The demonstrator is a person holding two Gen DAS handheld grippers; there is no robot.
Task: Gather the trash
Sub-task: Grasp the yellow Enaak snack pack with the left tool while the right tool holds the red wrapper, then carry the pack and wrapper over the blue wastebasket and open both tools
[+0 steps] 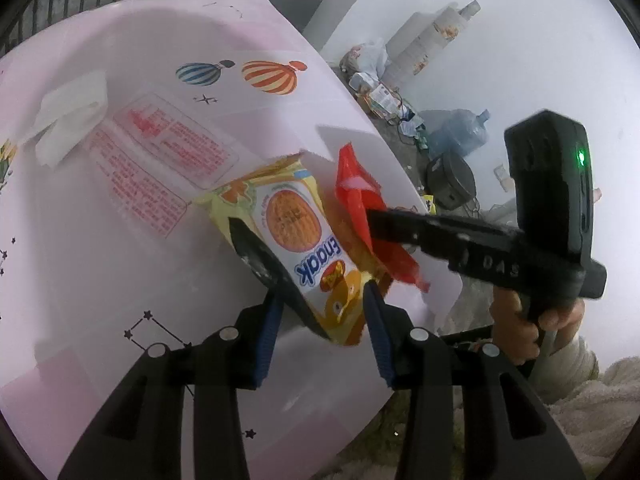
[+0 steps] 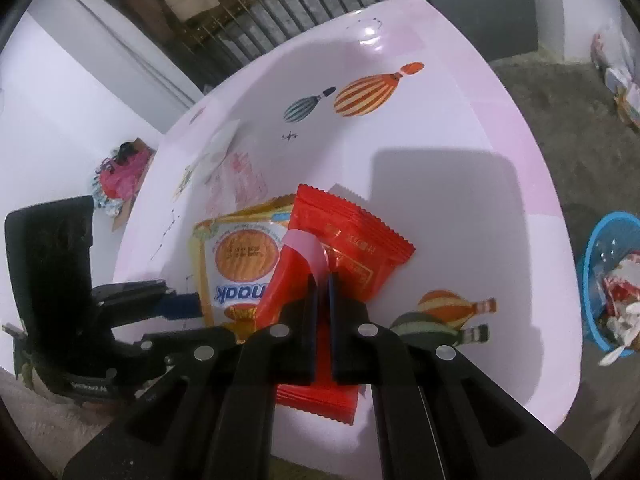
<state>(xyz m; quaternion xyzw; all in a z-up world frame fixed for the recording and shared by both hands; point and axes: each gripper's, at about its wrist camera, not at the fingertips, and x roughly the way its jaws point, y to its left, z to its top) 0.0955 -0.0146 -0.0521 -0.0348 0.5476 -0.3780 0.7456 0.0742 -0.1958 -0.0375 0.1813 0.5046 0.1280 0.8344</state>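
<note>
Pale pink plastic bench top [image 1: 120,240] with hot-air-balloon prints fills most of both views; its near edge is cut off by the gripper bodies. Grey floor lies beyond its right edge.

Round blue plastic basket [image 2: 596,248] stands on the floor, right of the bench, partly cut by the frame; contents are white and red scraps, hard to make out.

Yellow "Enaak" snack wrapper [image 1: 288,220] sits between the left gripper [image 1: 320,276] jaws, which stand apart on either side of it. Whether the pads press on it I cannot tell; its near end is hidden behind them.

Red crinkle-edged foil wrapper [image 2: 356,236] overlaps the yellow wrapper's right side. The right gripper [image 2: 322,280] jaws are clamped together on its middle.

Crumpled white tissue [image 1: 72,120] lies far left on the bench.
</note>
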